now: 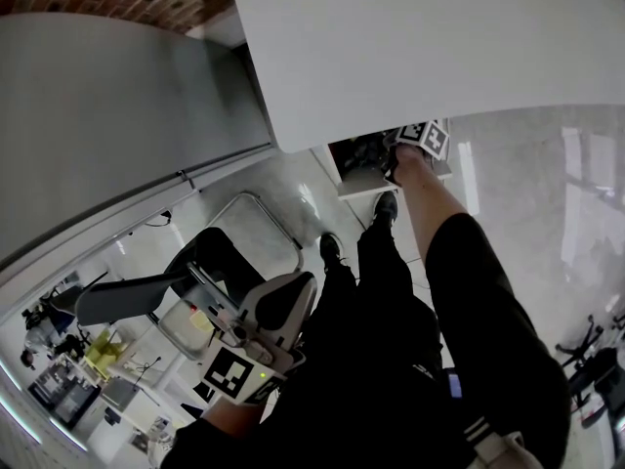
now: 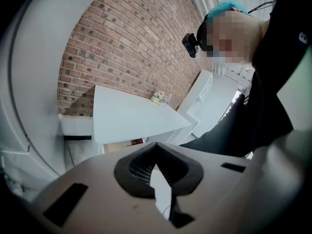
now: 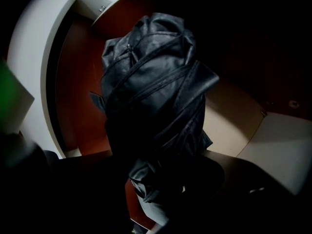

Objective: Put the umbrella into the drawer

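In the right gripper view a black folded umbrella fills the middle, its fabric creased and strapped. My right gripper is shut on its lower end; the jaws are in deep shadow. Around it are the red-brown inner walls of the drawer. The head view shows my right gripper reaching into the open drawer under the white table, with the dark umbrella inside. My left gripper hangs low at the person's left side, jaws together on nothing, as its own view of the left gripper shows.
The white tabletop overhangs the drawer. A black chair with a metal frame stands on the glossy floor left of the person's legs. A grey panel and a brick wall lie to the left. Desks and equipment sit at the lower left.
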The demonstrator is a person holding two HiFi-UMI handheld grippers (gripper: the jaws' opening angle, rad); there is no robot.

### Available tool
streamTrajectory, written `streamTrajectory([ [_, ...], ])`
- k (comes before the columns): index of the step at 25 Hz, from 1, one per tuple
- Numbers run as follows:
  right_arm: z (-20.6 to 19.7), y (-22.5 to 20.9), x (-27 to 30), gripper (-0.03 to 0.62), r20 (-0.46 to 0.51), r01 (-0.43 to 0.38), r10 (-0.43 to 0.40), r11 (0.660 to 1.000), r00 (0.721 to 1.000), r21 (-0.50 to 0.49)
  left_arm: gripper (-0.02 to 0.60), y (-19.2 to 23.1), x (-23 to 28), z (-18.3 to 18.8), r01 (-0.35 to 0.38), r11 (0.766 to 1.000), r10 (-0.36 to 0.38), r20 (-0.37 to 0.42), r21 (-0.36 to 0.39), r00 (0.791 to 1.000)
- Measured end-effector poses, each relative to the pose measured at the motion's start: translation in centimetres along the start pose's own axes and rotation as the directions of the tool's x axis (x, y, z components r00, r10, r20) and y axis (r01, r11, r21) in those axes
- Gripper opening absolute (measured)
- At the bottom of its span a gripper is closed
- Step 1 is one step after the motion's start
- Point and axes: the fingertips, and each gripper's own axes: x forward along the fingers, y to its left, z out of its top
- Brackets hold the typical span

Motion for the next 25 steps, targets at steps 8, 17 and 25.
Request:
streamTrajectory([
  [8, 0.4, -0.4, 0.7, 0.296, 0.012, 0.029, -0.029, 0.999, 1.0, -0.028, -0.003, 0.1, -0.7, -0.6, -0.011, 1.0, 0.011, -0.005, -0.003, 1.0],
  [17, 1.1, 0.5, -3.5, 0.313, 0.123, 0.088, -0.089, 0.996, 0.988, 0.015, -0.003, -1.0, -1.7, 0.5, 0.033, 0.999, -0.035, 0.051, 0.023, 0.998],
  [25, 0.5, 6.7, -10.4, 0.313, 0.228, -0.045, 0.058, 0.997, 0.972, -0.063, -0.003, -3.0, -4.6, 2.7, 0.113, 0.989, -0.125, 0.129, 0.099, 0.984],
])
